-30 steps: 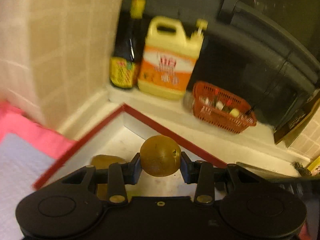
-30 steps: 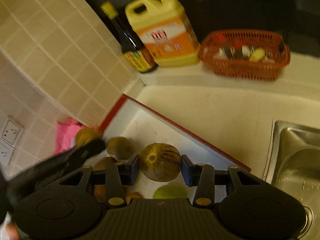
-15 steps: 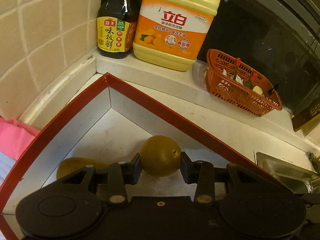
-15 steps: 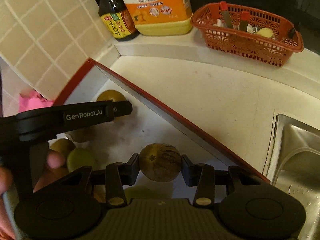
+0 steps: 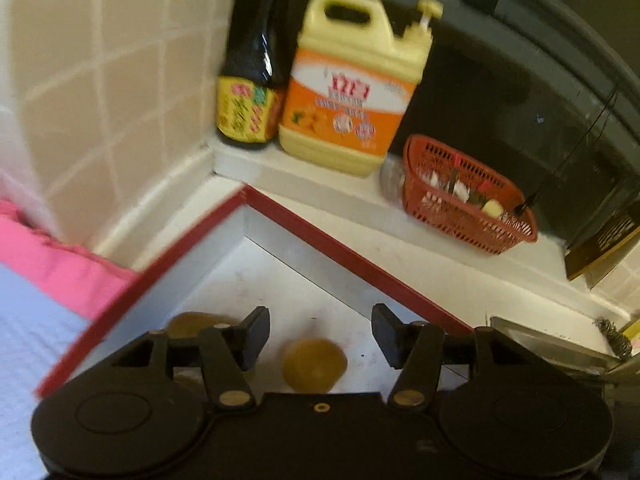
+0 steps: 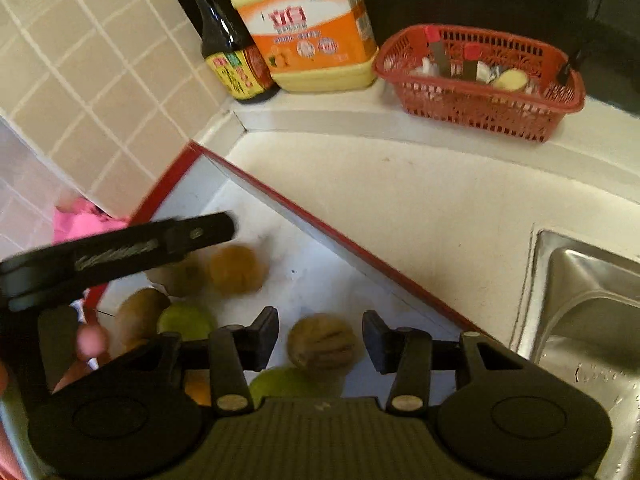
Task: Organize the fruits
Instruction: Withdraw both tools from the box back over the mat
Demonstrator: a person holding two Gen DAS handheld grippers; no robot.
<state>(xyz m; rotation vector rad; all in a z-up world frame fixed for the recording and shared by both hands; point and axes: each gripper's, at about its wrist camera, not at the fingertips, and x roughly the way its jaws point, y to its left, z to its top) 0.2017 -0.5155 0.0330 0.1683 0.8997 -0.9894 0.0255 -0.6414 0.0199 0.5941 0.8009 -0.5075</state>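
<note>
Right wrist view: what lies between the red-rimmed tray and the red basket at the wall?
In the right wrist view, only bare white counter separates the red-rimmed tray from the red basket, which stands on a raised ledge.

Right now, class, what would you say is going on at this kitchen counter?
A person holding two grippers is sorting fruit into a red-rimmed tray on the counter. Both grippers are open. A yellow-brown fruit lies on the tray floor below the left gripper, and a brown ridged fruit lies below the right gripper. More fruits, brown and green, are gathered at the tray's left.
</note>
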